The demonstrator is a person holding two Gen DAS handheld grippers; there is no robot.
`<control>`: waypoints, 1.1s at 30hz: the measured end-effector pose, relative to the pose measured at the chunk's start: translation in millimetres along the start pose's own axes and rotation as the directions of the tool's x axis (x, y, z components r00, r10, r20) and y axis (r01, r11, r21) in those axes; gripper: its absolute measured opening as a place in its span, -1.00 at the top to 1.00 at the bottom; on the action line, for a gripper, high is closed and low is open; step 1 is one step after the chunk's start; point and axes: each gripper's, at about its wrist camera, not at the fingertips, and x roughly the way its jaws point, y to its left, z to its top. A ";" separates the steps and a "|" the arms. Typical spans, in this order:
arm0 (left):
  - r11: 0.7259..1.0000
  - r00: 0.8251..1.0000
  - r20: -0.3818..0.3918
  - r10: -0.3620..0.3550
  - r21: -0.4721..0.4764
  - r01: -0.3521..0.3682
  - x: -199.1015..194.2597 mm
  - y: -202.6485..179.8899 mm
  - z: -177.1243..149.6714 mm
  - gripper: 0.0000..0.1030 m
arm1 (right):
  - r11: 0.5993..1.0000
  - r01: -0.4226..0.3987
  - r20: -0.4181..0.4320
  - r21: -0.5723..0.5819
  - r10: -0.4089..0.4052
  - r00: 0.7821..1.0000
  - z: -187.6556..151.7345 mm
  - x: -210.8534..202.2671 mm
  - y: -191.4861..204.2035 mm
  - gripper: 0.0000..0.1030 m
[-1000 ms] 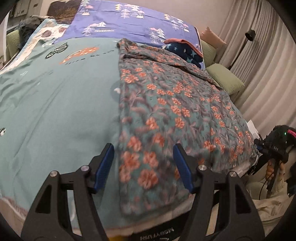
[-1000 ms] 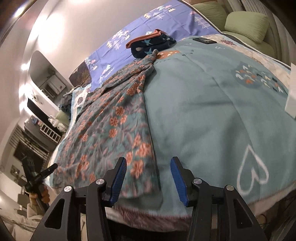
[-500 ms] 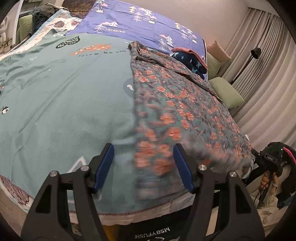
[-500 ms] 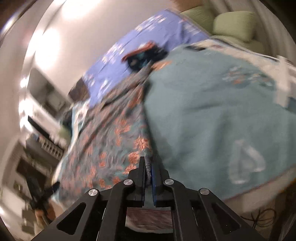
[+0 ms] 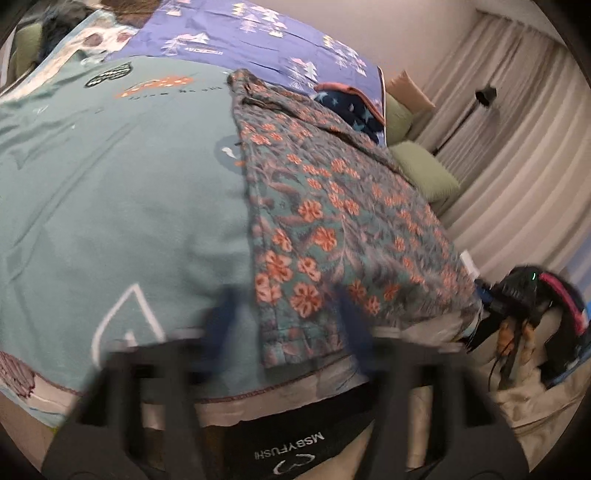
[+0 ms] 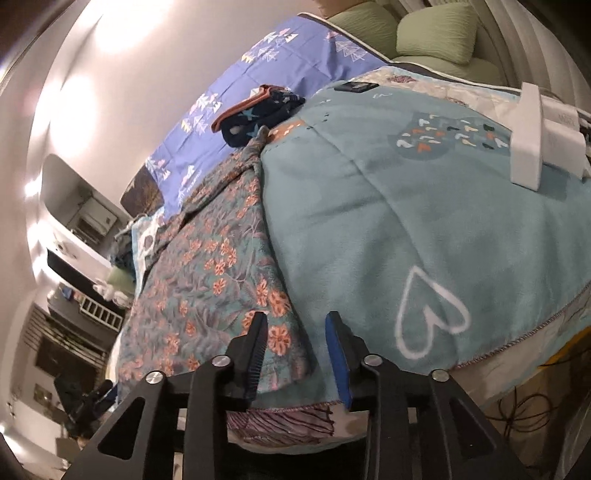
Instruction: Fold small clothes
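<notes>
A teal floral garment (image 5: 332, 206) lies spread flat on the teal blanket (image 5: 110, 184), running from the near bed edge toward the pillows. My left gripper (image 5: 288, 314) is at the garment's near left corner. Its fingers are smeared by motion as the jaws close on that corner. In the right wrist view the same floral garment (image 6: 207, 266) lies left of centre. My right gripper (image 6: 297, 325) is at its near right corner, and its jaws are opening. The cloth edge lies between the blue pads (image 6: 338, 354), untouched.
A folded navy star-print garment (image 5: 351, 107) (image 6: 258, 114) rests at the garment's far end, on a purple sheet (image 5: 240, 33). Green pillows (image 6: 436, 33) are stacked beyond. A white block (image 6: 535, 140) lies on the blanket (image 6: 369, 221). A black device on a stand (image 5: 524, 291) stands beside the bed.
The left jaws, wide apart before, are now blurred and closing on the garment's corner. The right jaws closed on the garment's edge half a second ago and now stand apart again.
</notes>
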 end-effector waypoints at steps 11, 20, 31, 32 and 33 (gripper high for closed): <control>0.998 0.998 0.054 0.027 -0.065 -0.024 -38.6 33.9 -1.6 0.89 | 1.000 0.017 -0.002 -0.015 -0.017 1.000 1.7 7.6 5.1 0.18; 0.999 0.999 0.029 0.031 0.024 -0.032 -7.9 6.8 1.8 -0.53 | 0.997 0.005 -0.041 -0.077 -0.009 0.999 3.2 11.2 17.9 0.09; 0.995 1.000 -0.007 -0.009 -0.097 0.008 -2.3 28.3 3.4 0.85 | 0.977 0.001 -0.124 -0.211 -0.027 0.992 -9.9 25.7 32.0 0.06; 0.995 1.000 -0.005 -0.010 -0.100 0.009 -2.5 28.0 2.7 0.88 | 0.972 0.007 -0.141 -0.235 -0.041 0.989 -10.8 27.9 35.4 0.08; 0.995 1.000 -0.002 -0.006 -0.099 0.005 -2.9 26.2 2.2 0.90 | 0.968 0.011 -0.154 -0.251 -0.051 0.987 -11.3 29.4 37.5 0.13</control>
